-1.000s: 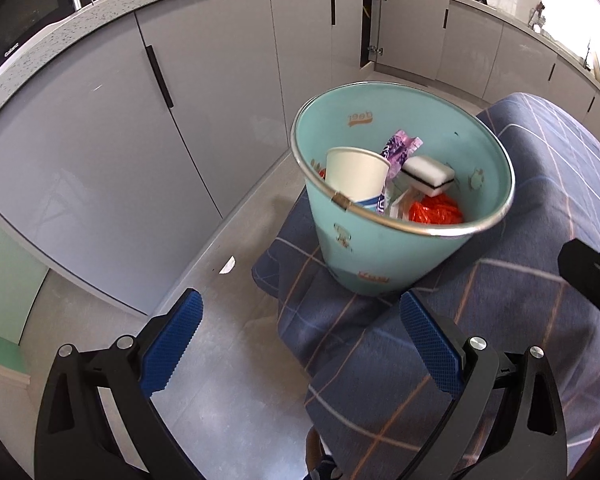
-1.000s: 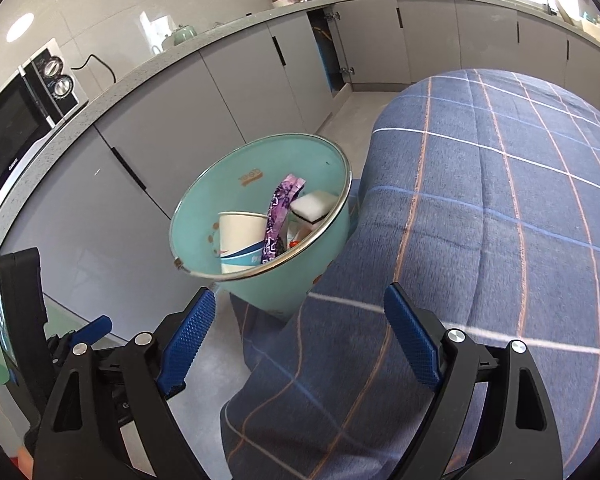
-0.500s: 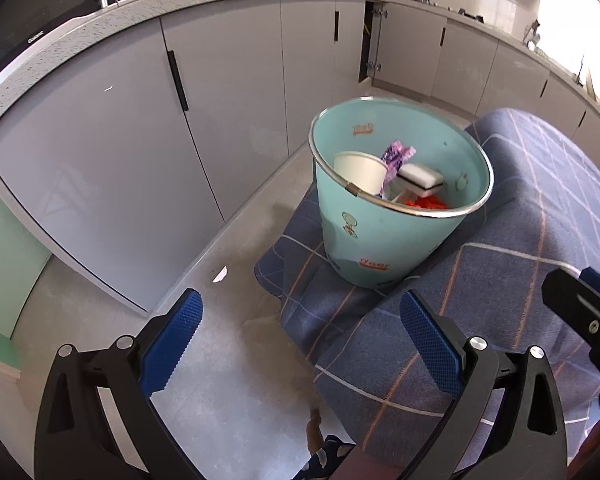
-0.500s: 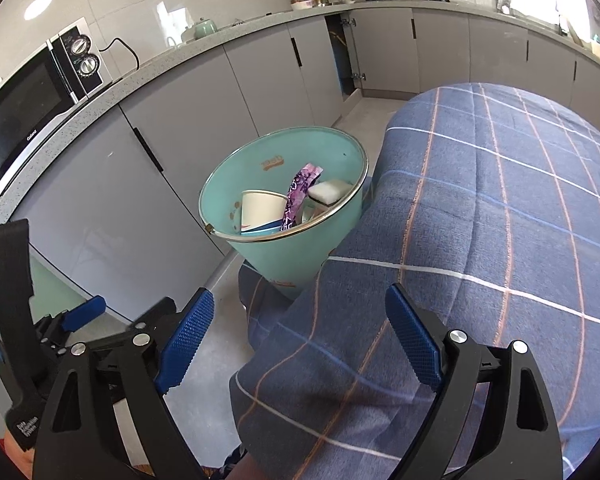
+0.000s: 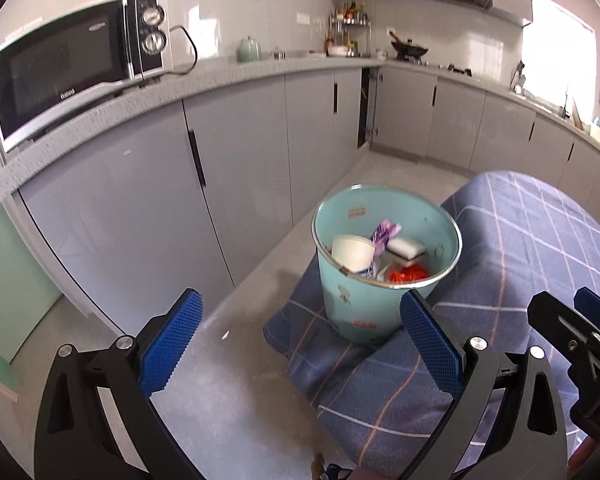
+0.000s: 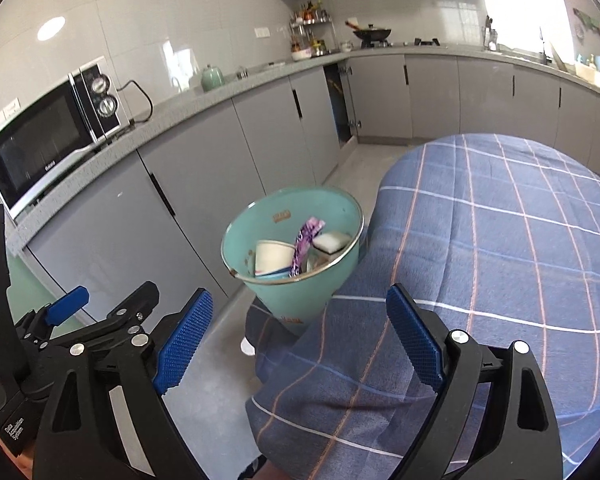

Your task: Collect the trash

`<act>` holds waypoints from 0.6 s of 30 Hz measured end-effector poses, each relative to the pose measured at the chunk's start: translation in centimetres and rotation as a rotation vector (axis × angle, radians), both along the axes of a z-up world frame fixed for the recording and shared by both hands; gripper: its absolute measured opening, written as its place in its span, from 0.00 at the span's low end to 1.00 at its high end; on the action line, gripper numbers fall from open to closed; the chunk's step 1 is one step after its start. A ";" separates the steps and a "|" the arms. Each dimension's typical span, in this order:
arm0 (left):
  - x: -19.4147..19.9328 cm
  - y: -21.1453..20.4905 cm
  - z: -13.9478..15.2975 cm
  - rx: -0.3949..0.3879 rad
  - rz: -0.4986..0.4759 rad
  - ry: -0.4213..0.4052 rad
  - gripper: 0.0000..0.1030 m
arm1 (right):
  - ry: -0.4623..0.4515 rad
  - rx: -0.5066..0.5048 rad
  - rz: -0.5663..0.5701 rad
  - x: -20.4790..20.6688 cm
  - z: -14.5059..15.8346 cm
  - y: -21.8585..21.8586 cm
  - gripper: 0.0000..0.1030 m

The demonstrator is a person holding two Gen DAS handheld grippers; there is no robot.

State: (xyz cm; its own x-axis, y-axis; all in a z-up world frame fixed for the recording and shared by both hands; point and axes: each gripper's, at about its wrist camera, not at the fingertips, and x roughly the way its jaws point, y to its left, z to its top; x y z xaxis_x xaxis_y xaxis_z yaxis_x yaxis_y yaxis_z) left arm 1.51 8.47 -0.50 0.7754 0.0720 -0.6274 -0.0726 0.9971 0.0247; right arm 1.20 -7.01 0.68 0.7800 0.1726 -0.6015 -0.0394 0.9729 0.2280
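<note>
A teal bin (image 5: 364,312) stands at the corner of a table under a blue checked cloth (image 5: 520,248). It holds a white paper cup (image 5: 352,252), a purple wrapper (image 5: 384,234), a white sponge (image 5: 406,249) and red plastic (image 5: 406,274). The bin also shows in the right wrist view (image 6: 300,292), with the cup (image 6: 274,256) and the wrapper (image 6: 306,240) inside. My left gripper (image 5: 300,340) is open and empty, well back from the bin. My right gripper (image 6: 300,344) is open and empty, also back from it.
Grey base cabinets (image 5: 240,168) run along the left and back under a speckled counter. A microwave (image 5: 72,64) stands on the counter. The grey floor (image 5: 236,392) lies between cabinets and table. A small white scrap (image 5: 225,335) lies on the floor.
Both grippers have pulled back and up from the bin, so it looks smaller and more of the kitchen shows. Both stay open and empty.
</note>
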 end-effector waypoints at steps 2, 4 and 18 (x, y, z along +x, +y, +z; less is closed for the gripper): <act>-0.4 0.1 0.8 -0.009 -0.002 -0.017 0.94 | -0.016 0.003 -0.002 -0.4 0.6 -0.1 0.85; -0.9 0.1 1.4 -0.016 0.000 -0.037 0.94 | -0.048 0.010 -0.006 -0.9 1.4 -0.2 0.86; -4.9 -0.6 5.8 0.020 -0.020 -0.295 0.94 | -0.288 0.022 -0.030 -4.3 5.2 -0.8 0.89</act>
